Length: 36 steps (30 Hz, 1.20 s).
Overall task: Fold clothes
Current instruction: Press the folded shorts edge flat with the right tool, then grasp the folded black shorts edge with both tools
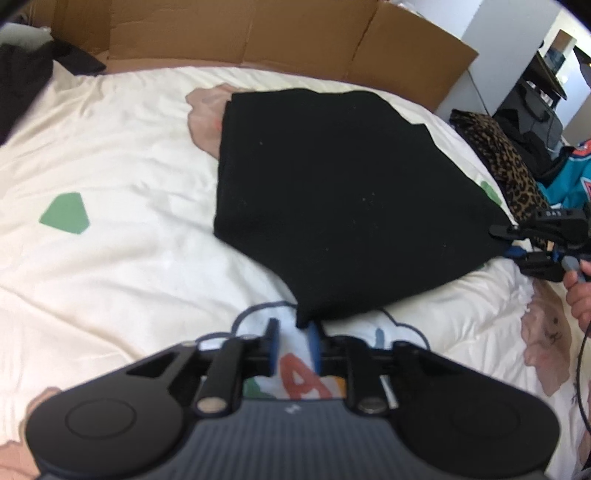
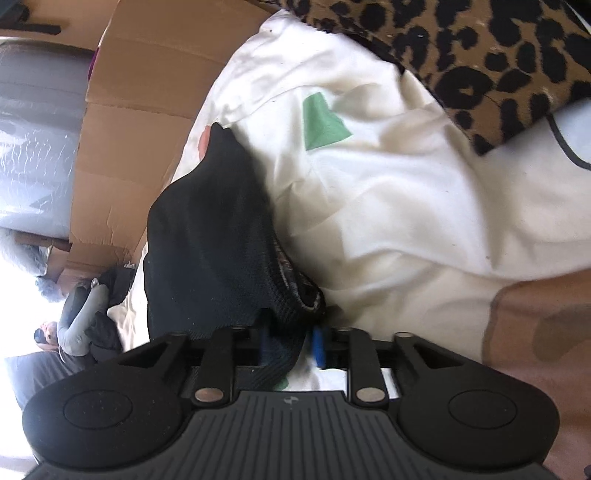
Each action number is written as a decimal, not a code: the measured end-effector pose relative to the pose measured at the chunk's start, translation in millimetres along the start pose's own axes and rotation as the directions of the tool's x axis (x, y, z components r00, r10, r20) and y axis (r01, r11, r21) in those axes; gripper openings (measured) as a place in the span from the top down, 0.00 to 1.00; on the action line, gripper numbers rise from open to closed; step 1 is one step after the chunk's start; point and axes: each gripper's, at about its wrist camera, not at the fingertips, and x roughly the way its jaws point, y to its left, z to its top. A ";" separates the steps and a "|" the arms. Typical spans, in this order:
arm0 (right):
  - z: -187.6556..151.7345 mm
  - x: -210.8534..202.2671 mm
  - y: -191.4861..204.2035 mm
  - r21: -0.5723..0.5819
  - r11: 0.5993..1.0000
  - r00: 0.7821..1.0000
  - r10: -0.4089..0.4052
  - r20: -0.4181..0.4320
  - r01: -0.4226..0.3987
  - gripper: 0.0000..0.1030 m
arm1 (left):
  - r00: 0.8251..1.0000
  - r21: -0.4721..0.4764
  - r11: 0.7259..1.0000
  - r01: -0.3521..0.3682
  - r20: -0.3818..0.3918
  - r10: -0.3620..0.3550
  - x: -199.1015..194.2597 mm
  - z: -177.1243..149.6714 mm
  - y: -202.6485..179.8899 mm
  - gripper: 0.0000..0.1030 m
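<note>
A black garment (image 1: 332, 192) lies folded flat on the white printed bedspread (image 1: 110, 155). My left gripper (image 1: 293, 341) is open at its near corner; the corner's tip reaches the fingertips and the bedspread shows between the blue pads (image 1: 273, 343). My right gripper (image 1: 508, 243) sits at the garment's right corner. In the right wrist view that black corner (image 2: 207, 240) lies between the right gripper's (image 2: 291, 341) jaws, draped over the left pad, with a white gap before the right pad (image 2: 318, 349). The pads do not press on it, so the gripper is open.
A cardboard box (image 1: 258, 33) stands along the bed's far edge. Leopard-print cloth (image 1: 509, 166) and a teal jersey (image 1: 569, 177) lie at the right, dark clothes (image 1: 29, 74) at the far left. Pink cloth (image 1: 203, 118) shows under the garment's far-left edge. A hand (image 1: 580, 295) holds the right gripper.
</note>
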 end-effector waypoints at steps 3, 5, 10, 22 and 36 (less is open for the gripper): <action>-0.3 -0.1 -5.0 0.018 1.000 1.000 0.013 0.002 -0.013 0.67 | 1.000 -0.059 0.998 0.024 0.017 -0.023 -3.4 1.7 7.0 0.60; -0.6 0.9 -5.0 0.018 1.000 1.000 0.016 0.001 -0.016 0.66 | 0.998 -0.119 0.991 0.058 0.029 -0.055 -2.0 5.7 12.5 0.57; 0.2 3.2 -5.9 0.014 1.000 1.000 0.026 -0.004 -0.026 0.65 | 0.994 -0.234 0.967 0.105 0.055 -0.095 6.5 16.0 21.2 0.52; -1.4 8.1 -5.5 -0.019 0.999 0.999 0.045 0.007 -0.045 0.65 | 0.995 -0.217 0.972 0.092 0.045 -0.084 24.4 -0.2 7.3 0.55; -6.0 7.7 -2.4 0.019 0.997 0.997 0.068 0.027 -0.068 0.92 | 0.998 -0.137 0.989 0.048 0.034 -0.044 3.8 9.2 -1.1 0.94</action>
